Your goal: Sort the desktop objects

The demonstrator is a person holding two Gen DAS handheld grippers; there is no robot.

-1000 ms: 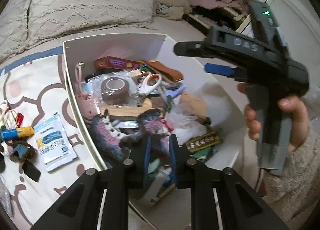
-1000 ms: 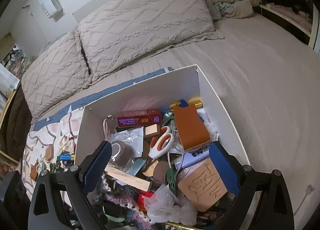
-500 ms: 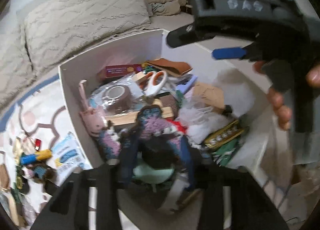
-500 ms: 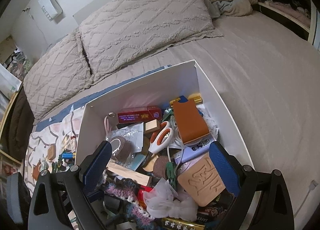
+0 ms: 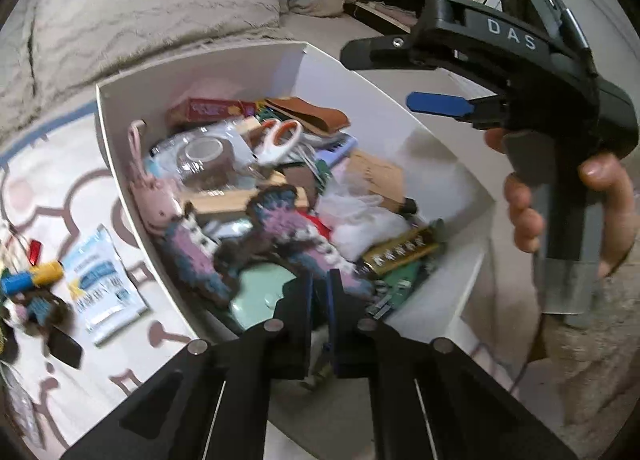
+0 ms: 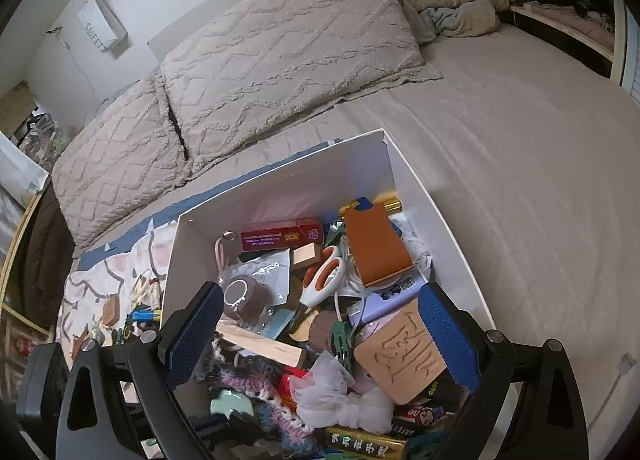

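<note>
Just ahead of the left hand-held gripper [image 5: 319,288], nearly closed with nothing visibly pinched: crocheted piece [image 5: 276,236] atop the heap in the white box [image 5: 120,164], probably freshly dropped. Beneath the right hand-held gripper [image 6: 320,336], spread wide and empty, apparently poised for another pick: scissors [image 6: 322,276], carved wooden block [image 6: 400,356].

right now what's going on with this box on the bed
A person is sorting small clutter with a handheld gripper in each hand. The white box on the bed is already piled with things: scissors, a tape roll, a crocheted piece. The left gripper is low over the box's near edge, jaws almost closed. The right gripper hangs over the box, jaws wide open and empty. More items lie on the patterned mat beside it.
</note>
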